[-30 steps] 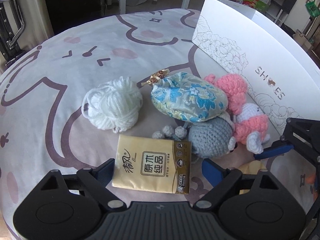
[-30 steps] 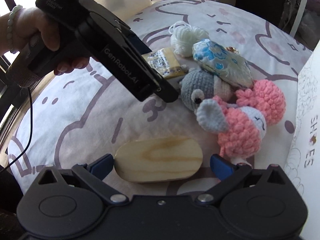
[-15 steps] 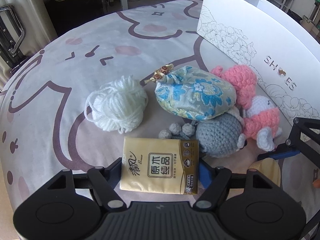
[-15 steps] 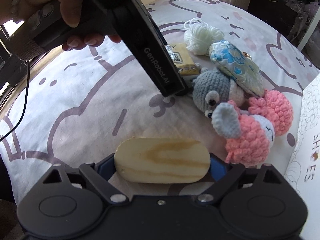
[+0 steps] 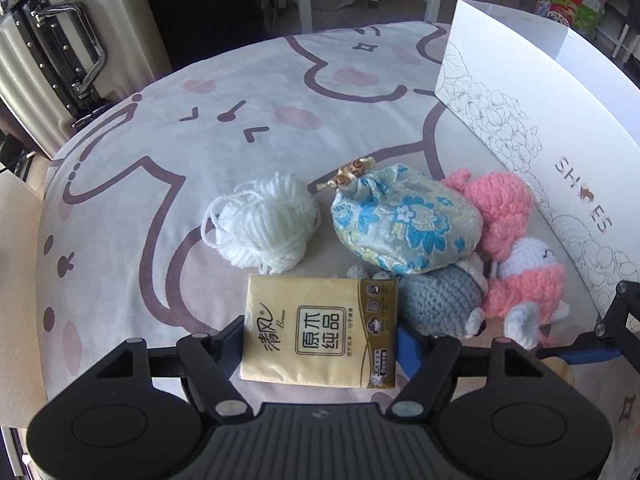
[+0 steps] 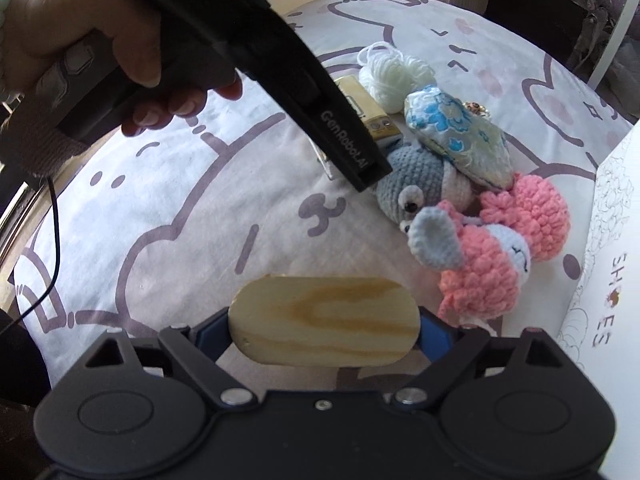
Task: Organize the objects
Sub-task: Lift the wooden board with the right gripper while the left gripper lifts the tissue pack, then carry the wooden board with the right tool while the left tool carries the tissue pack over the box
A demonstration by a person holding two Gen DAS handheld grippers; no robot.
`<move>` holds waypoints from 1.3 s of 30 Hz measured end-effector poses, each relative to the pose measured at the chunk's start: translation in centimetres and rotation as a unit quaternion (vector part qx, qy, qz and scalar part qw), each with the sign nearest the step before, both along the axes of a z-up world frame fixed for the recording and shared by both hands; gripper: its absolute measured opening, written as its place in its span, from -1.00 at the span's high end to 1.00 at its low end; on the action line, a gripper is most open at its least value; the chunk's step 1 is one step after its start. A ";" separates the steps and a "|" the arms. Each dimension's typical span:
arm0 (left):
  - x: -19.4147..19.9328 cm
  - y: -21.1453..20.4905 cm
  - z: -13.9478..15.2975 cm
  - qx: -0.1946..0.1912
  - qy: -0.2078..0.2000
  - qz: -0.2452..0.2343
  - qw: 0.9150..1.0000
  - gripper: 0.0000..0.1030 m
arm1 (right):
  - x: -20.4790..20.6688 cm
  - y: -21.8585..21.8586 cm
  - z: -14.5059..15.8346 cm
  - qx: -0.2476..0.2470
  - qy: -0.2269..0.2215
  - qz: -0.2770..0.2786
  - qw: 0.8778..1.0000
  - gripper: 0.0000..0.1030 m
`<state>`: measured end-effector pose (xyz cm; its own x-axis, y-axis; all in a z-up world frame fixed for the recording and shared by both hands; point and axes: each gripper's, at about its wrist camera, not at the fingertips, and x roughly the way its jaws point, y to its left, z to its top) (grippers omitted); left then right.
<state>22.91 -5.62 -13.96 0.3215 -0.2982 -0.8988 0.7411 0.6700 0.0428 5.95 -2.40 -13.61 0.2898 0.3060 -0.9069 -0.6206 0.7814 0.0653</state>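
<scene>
Since the earlier frames both sets of jaws have been closing: the left gripper (image 5: 320, 334) now clamps the gold tissue pack (image 5: 320, 330) by its two sides, and the right gripper (image 6: 324, 330) clamps the wooden oval block (image 6: 324, 320) end to end; a second ago each thing lay loose between wider jaws.

Landmark: tissue pack, on the cartoon-print sheet (image 5: 168, 152).
- White yarn ball (image 5: 262, 226): just beyond the pack, to its far left
- Blue-flowered drawstring pouch (image 5: 404, 220): beyond the pack to the right, resting on the grey crochet toy (image 5: 440, 304), which sits right against the pack's right edge
- Pink crochet toy (image 5: 516, 256): right of the grey one, close to the white shoe box (image 5: 560, 120)
- Count: one pack, one yarn ball, one pouch, two crochet toys, one block, one box

Views:
- Left wrist: only a sliver of the block, at far right under the other gripper's blue pad; suitcase (image 5: 52, 64) beyond the sheet
- Right wrist: the left gripper's black body, held in a hand (image 6: 100, 40), crosses the view and covers most of the pack (image 6: 368, 108); grey toy's eye visible here only
</scene>
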 end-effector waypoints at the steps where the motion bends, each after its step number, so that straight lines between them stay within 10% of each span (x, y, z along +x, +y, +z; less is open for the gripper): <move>1: -0.1 0.2 0.5 -0.004 -0.003 0.008 1.000 -0.43 | -0.1 -0.1 0.4 0.002 -0.003 -0.002 1.000 -0.81; 39: -7.8 4.5 16.4 -0.082 -0.102 0.159 0.978 -0.43 | 1.2 -10.6 15.5 0.088 -0.114 -0.249 0.958 -0.82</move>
